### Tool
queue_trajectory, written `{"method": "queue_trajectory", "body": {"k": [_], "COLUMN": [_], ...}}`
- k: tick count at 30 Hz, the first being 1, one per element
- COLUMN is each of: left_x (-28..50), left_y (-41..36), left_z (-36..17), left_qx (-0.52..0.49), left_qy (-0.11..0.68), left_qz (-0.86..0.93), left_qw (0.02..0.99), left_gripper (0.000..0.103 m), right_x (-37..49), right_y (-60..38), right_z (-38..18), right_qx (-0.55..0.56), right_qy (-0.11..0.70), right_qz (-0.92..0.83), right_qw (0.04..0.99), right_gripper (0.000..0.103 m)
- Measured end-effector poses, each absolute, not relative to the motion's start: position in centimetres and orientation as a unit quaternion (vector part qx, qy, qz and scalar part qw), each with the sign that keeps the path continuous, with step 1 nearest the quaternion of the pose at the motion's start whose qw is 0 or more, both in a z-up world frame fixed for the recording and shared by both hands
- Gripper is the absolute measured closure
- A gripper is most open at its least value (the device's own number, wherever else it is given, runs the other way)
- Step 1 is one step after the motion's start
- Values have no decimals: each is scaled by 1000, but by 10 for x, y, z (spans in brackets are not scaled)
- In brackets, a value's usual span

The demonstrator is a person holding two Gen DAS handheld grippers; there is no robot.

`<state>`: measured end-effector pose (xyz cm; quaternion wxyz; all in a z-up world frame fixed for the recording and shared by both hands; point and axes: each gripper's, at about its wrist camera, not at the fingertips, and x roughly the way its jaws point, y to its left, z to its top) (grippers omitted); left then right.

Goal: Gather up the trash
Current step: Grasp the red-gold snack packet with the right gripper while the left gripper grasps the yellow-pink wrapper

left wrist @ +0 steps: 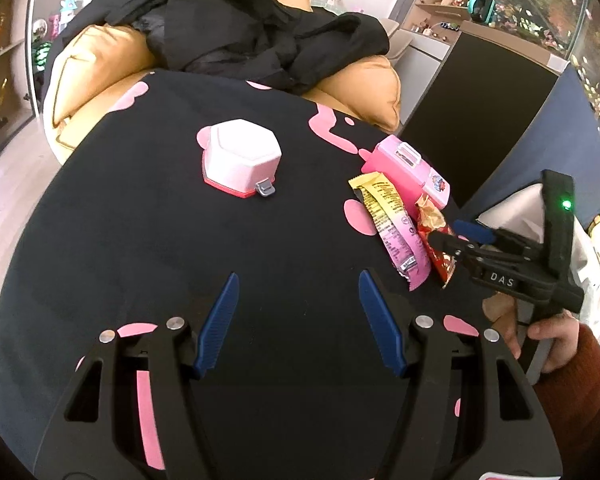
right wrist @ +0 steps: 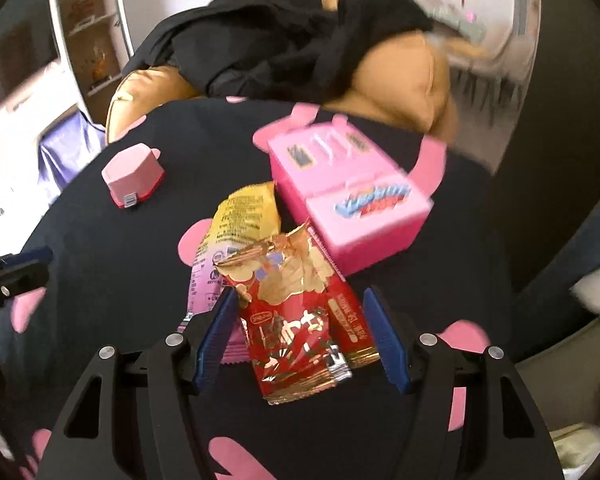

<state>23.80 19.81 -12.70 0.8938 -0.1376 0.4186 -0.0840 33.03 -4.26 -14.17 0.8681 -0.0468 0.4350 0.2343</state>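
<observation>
On the black cloth (right wrist: 100,280) beside the pink box (right wrist: 352,208), the red wrapper (right wrist: 300,320) lies between the right gripper (right wrist: 300,300)'s wide fingers, untouched, while the left gripper (left wrist: 298,280) hovers, spread and empty.

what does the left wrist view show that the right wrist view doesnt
Only the left wrist view: the hand holding the right gripper, a fish tank, and the open, empty left gripper.

Only the right wrist view: the red wrapper lying between the right gripper's open fingers.

Both: the yellow-pink wrapper, pink toy case, hexagonal box and black clothes.
</observation>
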Motion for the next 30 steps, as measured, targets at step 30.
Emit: {"method": "queue_trajectory", "body": {"k": [30], "left_x": [332], "left_y": [61], "left_z": [-153], "left_qx": [-83], "left_qy": [463], "left_qz": [-64], "left_qw": [880], "left_gripper": [44], "right_x": [258], "right_y": [-155], "right_z": [-127], "right_qx": [34], "right_qy": [398], "right_qz": [180], "right_qw": [899], "right_gripper": [68]}}
